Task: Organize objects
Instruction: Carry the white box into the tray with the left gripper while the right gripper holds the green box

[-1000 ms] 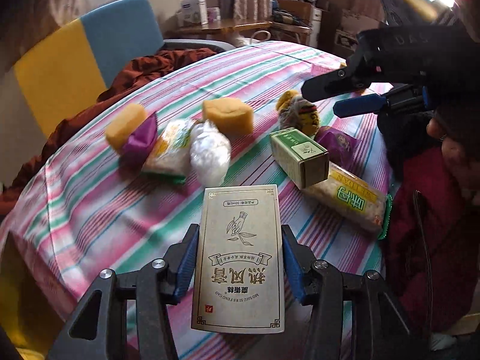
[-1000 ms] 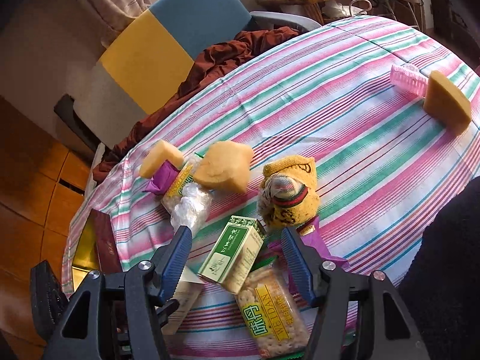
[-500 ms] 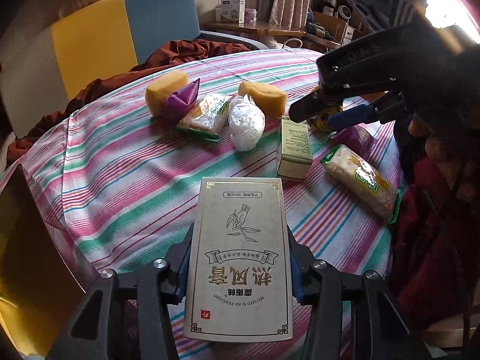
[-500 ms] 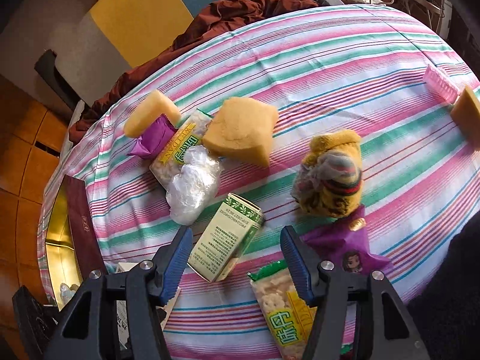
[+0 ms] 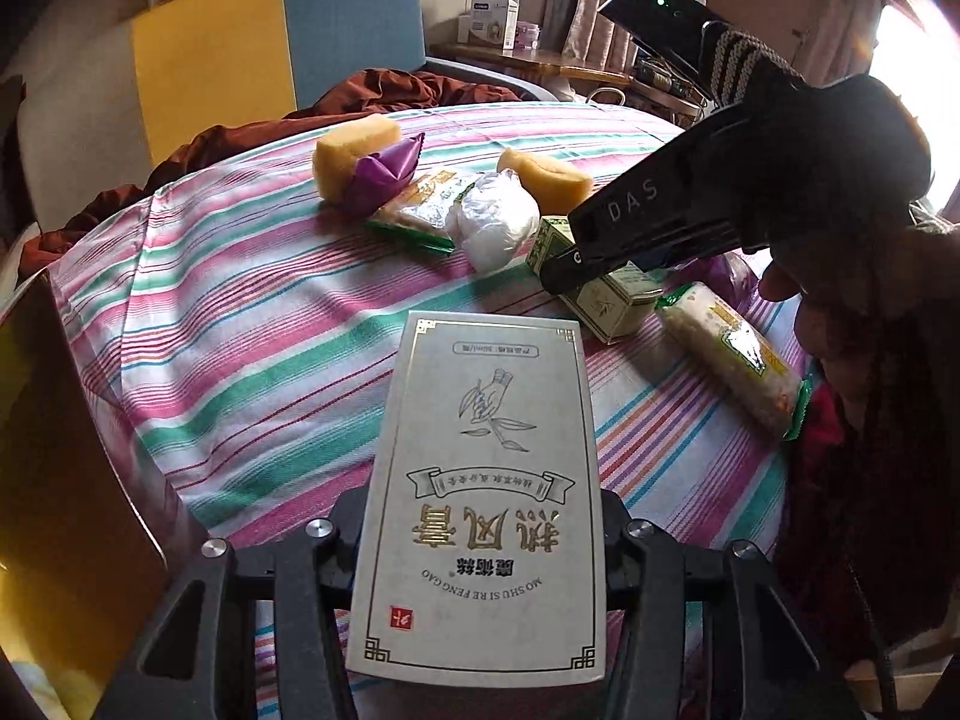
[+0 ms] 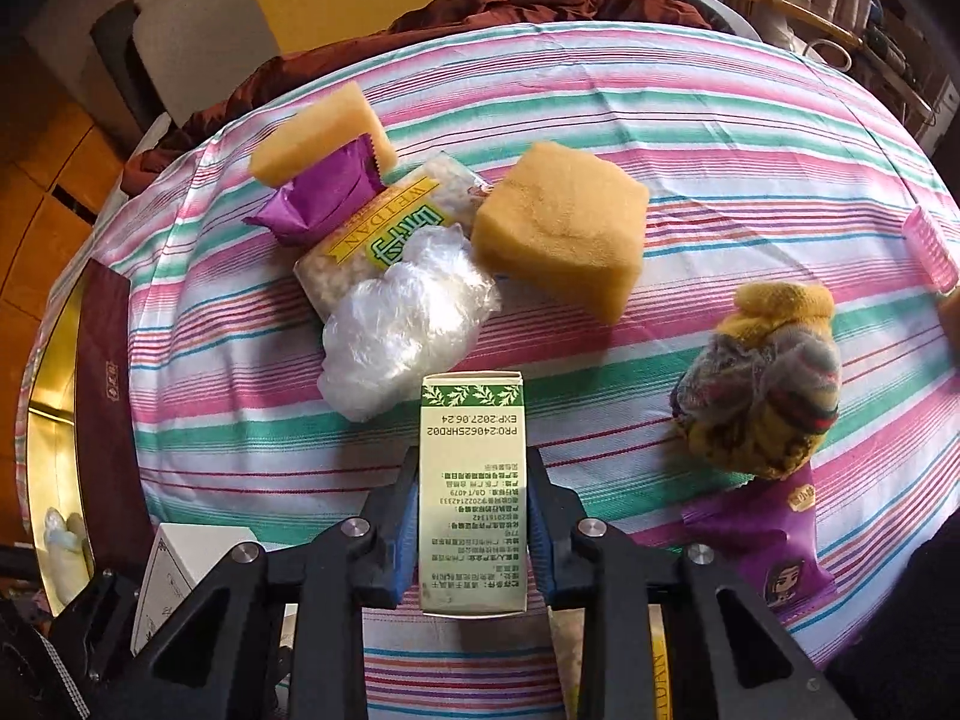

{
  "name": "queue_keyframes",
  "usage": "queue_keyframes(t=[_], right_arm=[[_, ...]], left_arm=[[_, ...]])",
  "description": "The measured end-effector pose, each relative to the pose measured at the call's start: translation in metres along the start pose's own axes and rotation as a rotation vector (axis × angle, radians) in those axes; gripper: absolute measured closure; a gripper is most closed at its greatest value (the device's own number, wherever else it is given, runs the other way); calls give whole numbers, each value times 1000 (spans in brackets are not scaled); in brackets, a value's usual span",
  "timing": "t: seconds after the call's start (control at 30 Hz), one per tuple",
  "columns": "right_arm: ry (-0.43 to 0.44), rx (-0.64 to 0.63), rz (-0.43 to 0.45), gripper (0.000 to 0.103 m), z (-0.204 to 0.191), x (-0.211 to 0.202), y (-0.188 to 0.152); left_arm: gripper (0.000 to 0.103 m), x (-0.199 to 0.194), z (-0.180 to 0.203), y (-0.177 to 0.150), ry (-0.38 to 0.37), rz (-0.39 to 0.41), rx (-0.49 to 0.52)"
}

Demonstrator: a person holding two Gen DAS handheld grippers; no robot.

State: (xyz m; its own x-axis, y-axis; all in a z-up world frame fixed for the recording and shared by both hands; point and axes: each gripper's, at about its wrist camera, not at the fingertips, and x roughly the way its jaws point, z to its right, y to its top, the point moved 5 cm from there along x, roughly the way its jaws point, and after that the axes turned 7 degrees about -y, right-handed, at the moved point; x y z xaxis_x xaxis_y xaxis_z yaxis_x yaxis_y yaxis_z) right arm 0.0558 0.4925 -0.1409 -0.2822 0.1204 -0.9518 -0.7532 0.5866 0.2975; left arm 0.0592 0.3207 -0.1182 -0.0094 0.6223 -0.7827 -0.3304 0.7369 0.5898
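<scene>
Near the table's (image 6: 720, 120) front edge, the right gripper (image 6: 471, 516) is now clamping the green carton (image 6: 472, 480), ready for sorting; the left gripper (image 5: 480, 546) is still gripping the white box (image 5: 483, 480).

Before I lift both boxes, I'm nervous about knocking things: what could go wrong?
The right tongs grip the green box close beside the plastic bag, so lifting may drag it. The left tongs hold only the white box's near end; it could tip.
</scene>
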Motion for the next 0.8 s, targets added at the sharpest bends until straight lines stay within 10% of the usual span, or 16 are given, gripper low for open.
queue_keyframes(t=[0.33,0.6,0.8], right_arm=[[63,-72,-2,74,-13,-6,-11],[109,-218,5,74,-47,-10,-22],[98,-248,10,74,-48,-11,-23]], left_arm=[[51,-65,-6,13,11,127,-42],[51,-148,-121,-5,256,256,-286],[51,-172,-220,-50,425,199,-495]])
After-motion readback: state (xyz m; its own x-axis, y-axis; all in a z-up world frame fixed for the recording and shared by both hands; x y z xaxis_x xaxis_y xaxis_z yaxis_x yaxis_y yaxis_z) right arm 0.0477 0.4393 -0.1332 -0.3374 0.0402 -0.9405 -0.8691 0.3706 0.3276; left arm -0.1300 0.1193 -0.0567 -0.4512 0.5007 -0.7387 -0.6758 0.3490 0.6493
